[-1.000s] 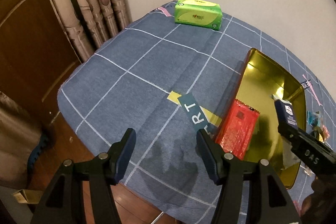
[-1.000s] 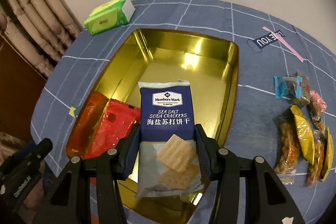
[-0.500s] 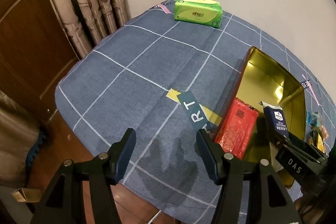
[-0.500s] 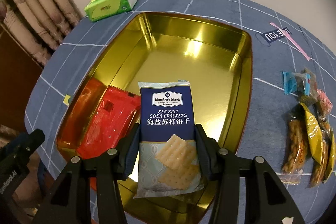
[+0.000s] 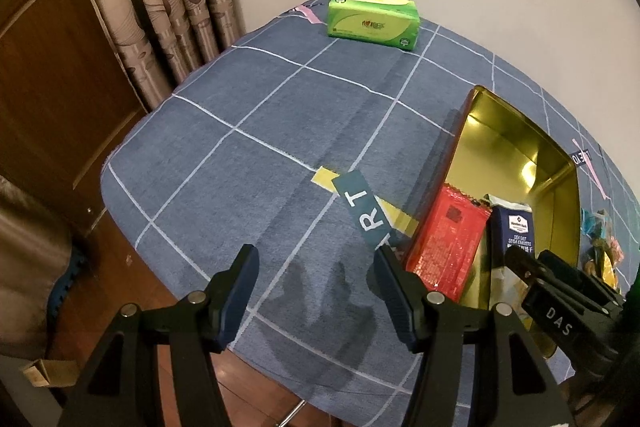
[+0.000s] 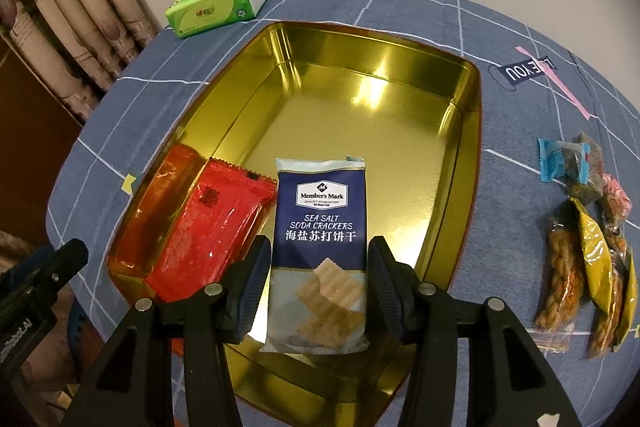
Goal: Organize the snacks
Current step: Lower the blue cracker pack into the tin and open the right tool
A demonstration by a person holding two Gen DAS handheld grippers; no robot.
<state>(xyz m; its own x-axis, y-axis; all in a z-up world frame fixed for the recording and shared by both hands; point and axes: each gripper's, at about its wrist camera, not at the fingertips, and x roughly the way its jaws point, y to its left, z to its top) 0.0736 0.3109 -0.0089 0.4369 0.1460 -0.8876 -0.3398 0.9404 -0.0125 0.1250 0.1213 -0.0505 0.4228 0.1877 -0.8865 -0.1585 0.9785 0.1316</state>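
Worktop point(image 6: 420, 11): blue checked cloth.
Gold tin point(image 6: 468, 155): holds red packet point(image 6: 216, 223) and cracker packet point(image 6: 320, 227).
Right gripper point(image 6: 319, 281): fingers just clear of the cracker packet.
Left gripper point(image 5: 314, 289): fingers apart, empty.

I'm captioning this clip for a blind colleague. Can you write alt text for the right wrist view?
The right gripper straddles a blue cracker packet inside a gold tin, beside a red packet. More snacks lie on the blue checked tablecloth; a green tissue pack sits beyond.
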